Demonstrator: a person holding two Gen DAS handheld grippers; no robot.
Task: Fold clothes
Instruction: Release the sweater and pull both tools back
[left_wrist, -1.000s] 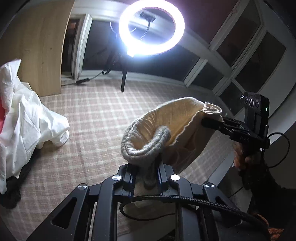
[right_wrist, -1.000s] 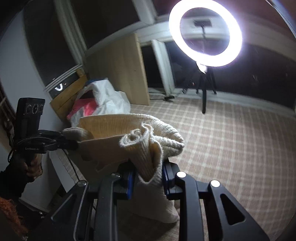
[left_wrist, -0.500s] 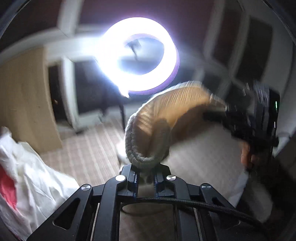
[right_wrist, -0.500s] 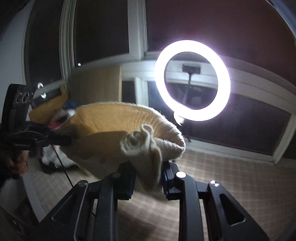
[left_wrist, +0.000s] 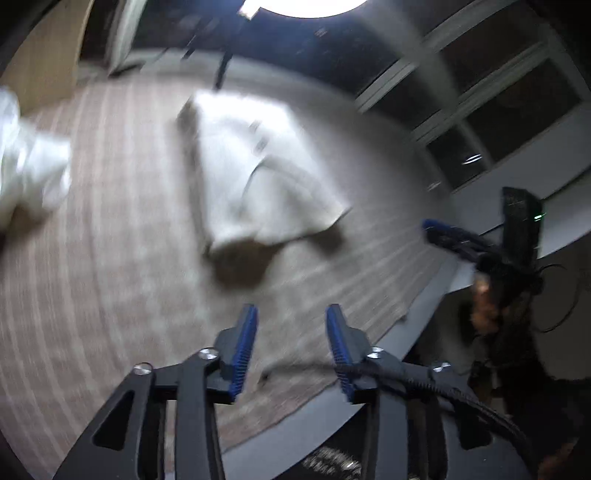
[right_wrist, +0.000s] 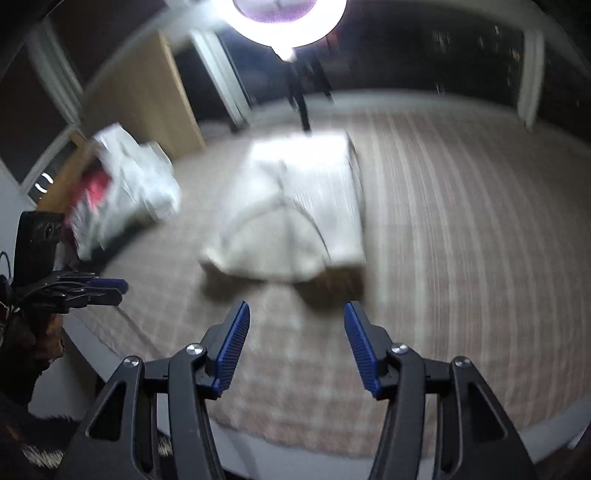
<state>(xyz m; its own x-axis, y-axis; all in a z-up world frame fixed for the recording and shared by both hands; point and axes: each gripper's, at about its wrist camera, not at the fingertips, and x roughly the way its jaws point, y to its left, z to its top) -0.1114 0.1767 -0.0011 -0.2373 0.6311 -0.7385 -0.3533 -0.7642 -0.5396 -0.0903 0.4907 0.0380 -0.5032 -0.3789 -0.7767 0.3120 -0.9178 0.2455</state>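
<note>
A cream knitted garment (left_wrist: 258, 173) lies spread on the checked bedcover, blurred by motion; the right wrist view shows the same garment (right_wrist: 295, 218) ahead of the fingers. My left gripper (left_wrist: 291, 314) hovers short of the garment's near edge, jaws opening, nothing between its blue pads. My right gripper (right_wrist: 295, 314) is likewise short of the garment, jaws opening and empty. Each gripper also shows in the other's view: the right gripper (left_wrist: 436, 229) at the right edge, the left gripper (right_wrist: 118, 288) at the left edge.
A pile of white and red clothes (right_wrist: 122, 184) sits at the left of the bed, seen also as white cloth (left_wrist: 29, 166). A ring light (right_wrist: 291, 22) on a stand glares behind the bed. A wooden panel (right_wrist: 140, 92) and dark windows (left_wrist: 498, 92) bound the room.
Both grippers held the knitted garment in the air earlier. Now the garment lies on the bed, both pairs of jaws have parted and are empty, and both views tilt down.
</note>
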